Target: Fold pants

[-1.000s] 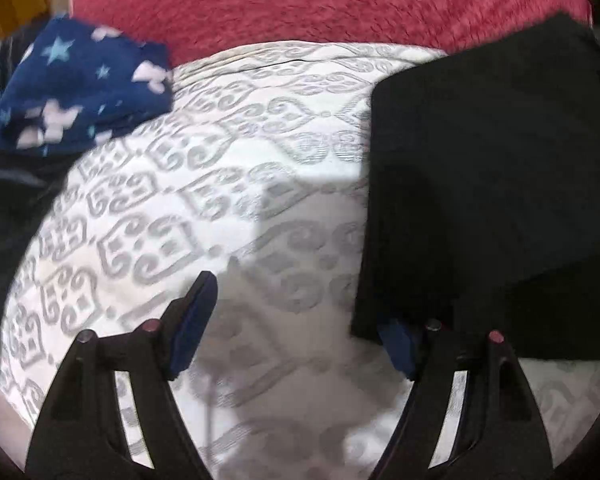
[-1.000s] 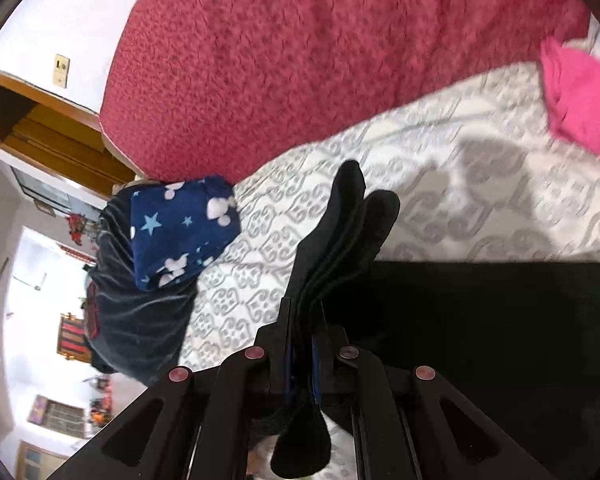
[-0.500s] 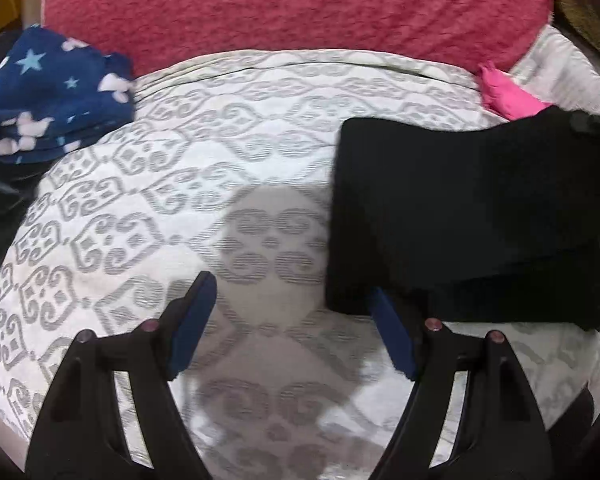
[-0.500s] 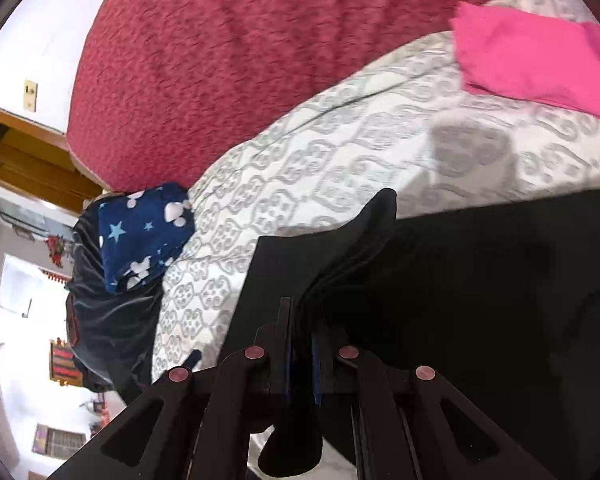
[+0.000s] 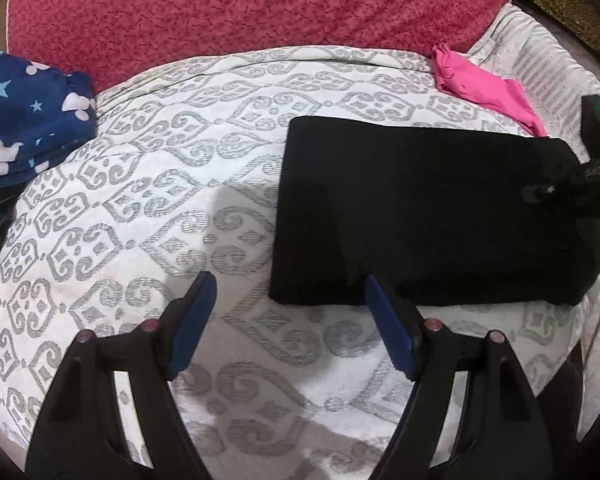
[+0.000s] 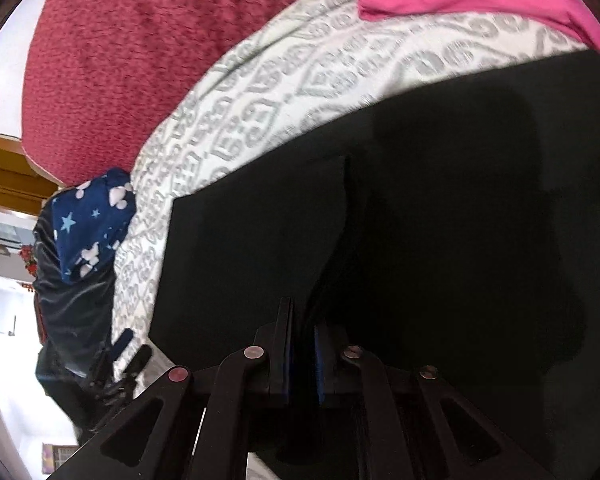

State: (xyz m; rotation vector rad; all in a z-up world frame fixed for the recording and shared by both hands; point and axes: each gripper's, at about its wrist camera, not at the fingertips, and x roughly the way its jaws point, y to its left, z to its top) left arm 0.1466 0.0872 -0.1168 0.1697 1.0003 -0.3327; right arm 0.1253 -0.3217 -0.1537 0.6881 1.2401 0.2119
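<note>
The black pants [image 5: 420,216] lie folded into a flat rectangle on the patterned bedspread [image 5: 160,208]. My left gripper [image 5: 288,282] hangs open just above the bedspread at the pants' near left corner, its right fingertip over the hem, nothing between the pads. In the right wrist view the pants [image 6: 440,208] fill the frame. My right gripper [image 6: 302,320] is low on them with a raised ridge of black cloth running into its narrow gap; its jaws are opening. That gripper also shows at the pants' right end [image 5: 560,190].
A red blanket [image 5: 260,12] lies along the back. A navy star-print garment [image 5: 28,120] sits on dark clothing at the left, and a pink garment [image 5: 484,88] at the back right. A wooden door frame [image 6: 4,168] stands beyond the bed.
The right gripper came down with the lifted pants fold and laid it flat on the lower layer. The left gripper drew back left, away from the pants' edge.
</note>
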